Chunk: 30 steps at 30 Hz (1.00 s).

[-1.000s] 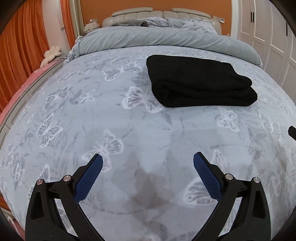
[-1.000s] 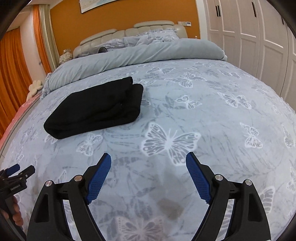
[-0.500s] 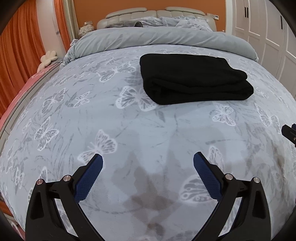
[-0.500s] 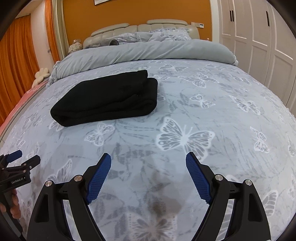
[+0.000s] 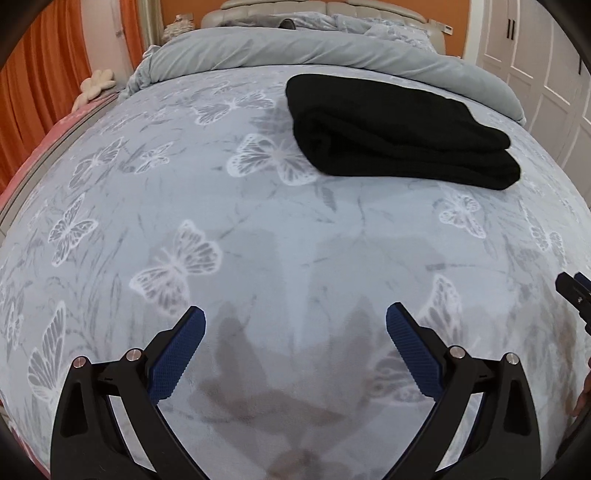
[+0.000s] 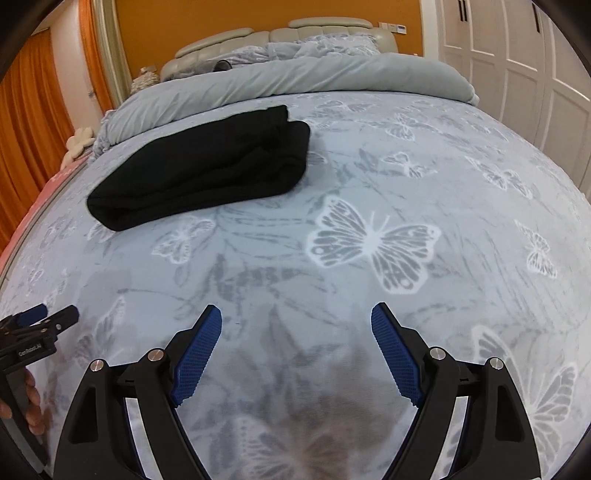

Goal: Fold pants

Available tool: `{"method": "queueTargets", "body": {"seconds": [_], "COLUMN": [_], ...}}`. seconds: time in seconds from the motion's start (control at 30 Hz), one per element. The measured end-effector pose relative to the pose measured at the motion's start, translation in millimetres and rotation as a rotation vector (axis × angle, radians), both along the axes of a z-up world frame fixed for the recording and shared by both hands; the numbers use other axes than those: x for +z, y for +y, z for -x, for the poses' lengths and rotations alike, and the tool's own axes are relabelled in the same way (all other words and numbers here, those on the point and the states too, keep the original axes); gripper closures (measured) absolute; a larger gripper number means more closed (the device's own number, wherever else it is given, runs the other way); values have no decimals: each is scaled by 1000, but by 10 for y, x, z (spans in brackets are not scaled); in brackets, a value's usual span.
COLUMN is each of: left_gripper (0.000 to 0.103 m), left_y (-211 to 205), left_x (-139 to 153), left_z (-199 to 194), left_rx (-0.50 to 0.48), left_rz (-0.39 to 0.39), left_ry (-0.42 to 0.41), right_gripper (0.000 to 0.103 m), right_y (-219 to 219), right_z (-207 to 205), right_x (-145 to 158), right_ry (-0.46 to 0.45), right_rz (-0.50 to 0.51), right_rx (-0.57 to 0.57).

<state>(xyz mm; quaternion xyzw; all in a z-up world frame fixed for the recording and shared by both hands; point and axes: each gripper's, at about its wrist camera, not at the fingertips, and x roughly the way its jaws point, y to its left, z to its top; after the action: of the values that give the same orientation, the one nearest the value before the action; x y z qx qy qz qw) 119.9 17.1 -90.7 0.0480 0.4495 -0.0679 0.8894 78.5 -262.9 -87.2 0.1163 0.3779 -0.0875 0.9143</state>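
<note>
The black pants lie folded in a thick rectangle on the butterfly bedspread, far ahead of both grippers. They also show in the right wrist view, up and to the left. My left gripper is open and empty, low over the bedspread. My right gripper is open and empty too. The left gripper's tip shows at the left edge of the right wrist view. The right gripper's tip shows at the right edge of the left wrist view.
A rolled grey duvet lies across the bed behind the pants, with pillows and a padded headboard beyond. Orange curtains hang on the left. White wardrobe doors stand on the right.
Both grippers have drawn a little closer to the bedspread and the pants look larger. Both stay open and empty. The pants have not moved.
</note>
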Motion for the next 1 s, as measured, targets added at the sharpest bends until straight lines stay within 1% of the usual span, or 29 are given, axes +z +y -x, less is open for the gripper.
{"method": "queueTargets", "body": {"seconds": [0.1,0.17,0.23,0.33,0.5,0.57,0.67,0.8,1.0], "left_gripper": [7,7,7,6,6,5,5,5,5], "left_y": [-9,-19,-32,-52,-50,-53,-62,-76,-43], "left_x": [-50,-72,-96,-147,-149,-140,-121,-25,41], "left_z": [-31,-32,-29,-38,-26,-26,-22,24,-3], "left_rx": [9,9,9,7,5,9,6,10,42], "left_rz": [-8,-3,-17,-27,-28,-34,-37,-56,-24], "left_ry": [8,11,8,11,1,4,0,-57,-69], "right_gripper": [22,22,22,22,21,21,21,21,21], "right_y": [-14,12,27,24,37,40,59,97,192], "right_z": [-40,-48,-68,-116,-120,-119,-89,-48,-40], "right_x": [-68,-76,-101,-167,-179,-179,-124,-24,65], "right_ry": [19,20,30,64,66,67,38,-16,-38], "right_rz": [-23,-17,-12,-14,-10,-9,6,16,56], "right_rx": [1,13,21,15,13,14,8,24,51]}}
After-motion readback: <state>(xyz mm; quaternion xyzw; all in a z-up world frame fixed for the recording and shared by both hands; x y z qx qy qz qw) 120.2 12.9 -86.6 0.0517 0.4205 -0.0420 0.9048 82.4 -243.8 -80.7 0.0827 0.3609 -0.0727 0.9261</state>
